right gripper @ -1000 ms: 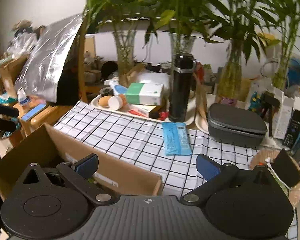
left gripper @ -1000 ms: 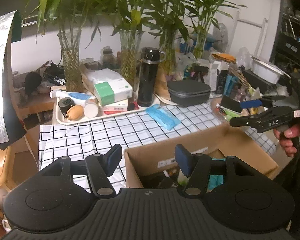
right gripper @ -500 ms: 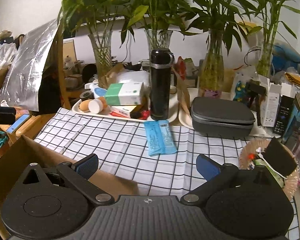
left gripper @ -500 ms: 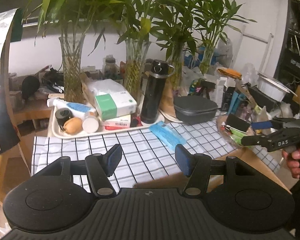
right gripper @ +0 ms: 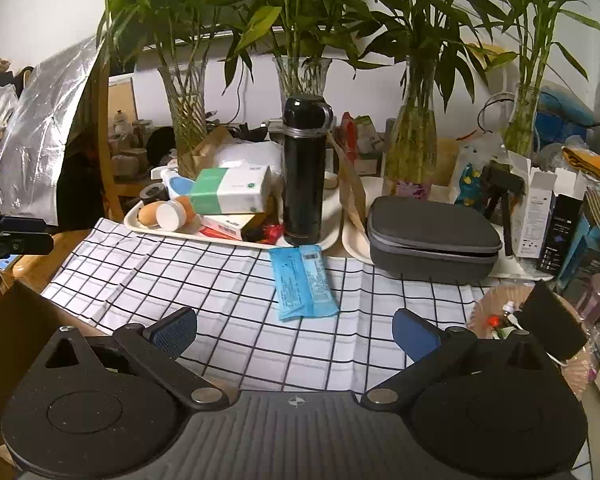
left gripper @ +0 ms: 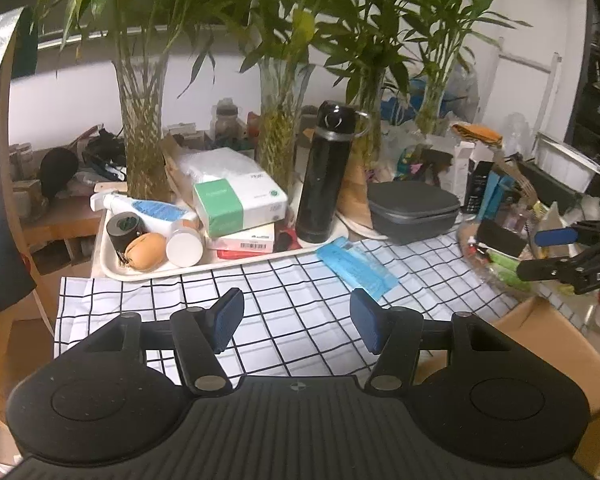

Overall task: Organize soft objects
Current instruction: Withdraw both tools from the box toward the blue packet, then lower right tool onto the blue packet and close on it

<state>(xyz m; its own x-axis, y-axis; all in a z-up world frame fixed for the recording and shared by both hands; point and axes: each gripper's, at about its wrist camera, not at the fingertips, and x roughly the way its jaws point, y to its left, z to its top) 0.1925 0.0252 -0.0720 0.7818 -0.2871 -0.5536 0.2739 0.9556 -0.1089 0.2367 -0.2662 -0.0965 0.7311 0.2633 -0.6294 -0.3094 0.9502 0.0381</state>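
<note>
Two grippers, both empty, hang over a cluttered table as a tidy-up gets under way.

— What dominates the picture?
— The checked tablecloth [right gripper: 228,280], then the cardboard box [left gripper: 540,332] at the near edge. A second ago the box filled the lower part of the left wrist view, its opening and contents on show; now only its rim and outer wall remain at lower right. Both cameras have lifted and pushed forward over the cloth.

— And the grippers?
— The left gripper [left gripper: 296,318] stands with its jaws moderately apart, nothing between them. The right gripper [right gripper: 294,334] is spread wide, also bare. Neither spread has changed across the three instants.

— Where is the thing to be sorted?
— The blue soft pack [right gripper: 302,282] lies flat on the cloth, just in front of the black flask [right gripper: 303,172] and near the grey zip case [right gripper: 432,236]. It sits straight ahead of the right gripper, untouched.

— Meaning?
— Leaving the box for the cloth suggests a fresh pick, probably the pack, by the right.
</note>
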